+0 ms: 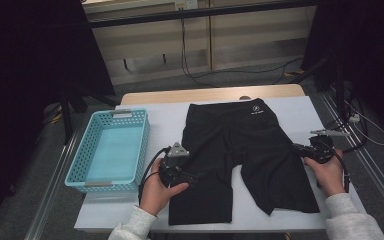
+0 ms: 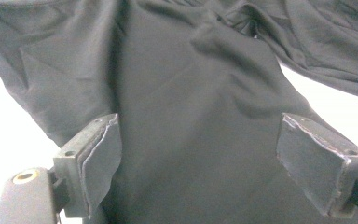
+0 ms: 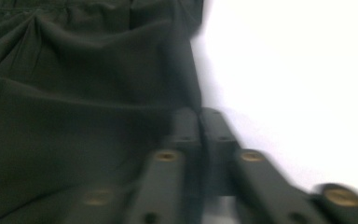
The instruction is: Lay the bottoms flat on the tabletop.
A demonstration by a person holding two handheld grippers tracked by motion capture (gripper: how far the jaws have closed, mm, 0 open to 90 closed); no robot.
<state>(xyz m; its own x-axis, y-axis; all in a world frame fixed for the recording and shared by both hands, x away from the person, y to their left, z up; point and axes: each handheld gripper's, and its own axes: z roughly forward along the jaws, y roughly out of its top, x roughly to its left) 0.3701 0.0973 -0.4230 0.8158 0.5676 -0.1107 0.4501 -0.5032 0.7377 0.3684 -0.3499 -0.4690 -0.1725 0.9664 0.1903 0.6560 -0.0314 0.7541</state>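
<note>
Two grippers work the black shorts (image 1: 250, 150) spread flat mid-table: my left gripper (image 2: 198, 158) gapes wide over the near-left leg, my right gripper (image 3: 200, 128) sits clenched at the right edge, gripping nothing I can confirm.

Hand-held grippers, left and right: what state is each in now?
Left hand-held gripper: open, jaws astride the black shorts.
Right hand-held gripper: shut, at the shorts' edge; holding fabric cannot be told.

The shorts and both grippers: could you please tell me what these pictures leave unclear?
- Right gripper, right gripper view: motion blur; jaws look together at the shorts' edge, a pinch of cloth unclear.
- Shorts logo, high view: too small to read.
- Left gripper, left gripper view: jaws open; cloth hides the table.
</note>
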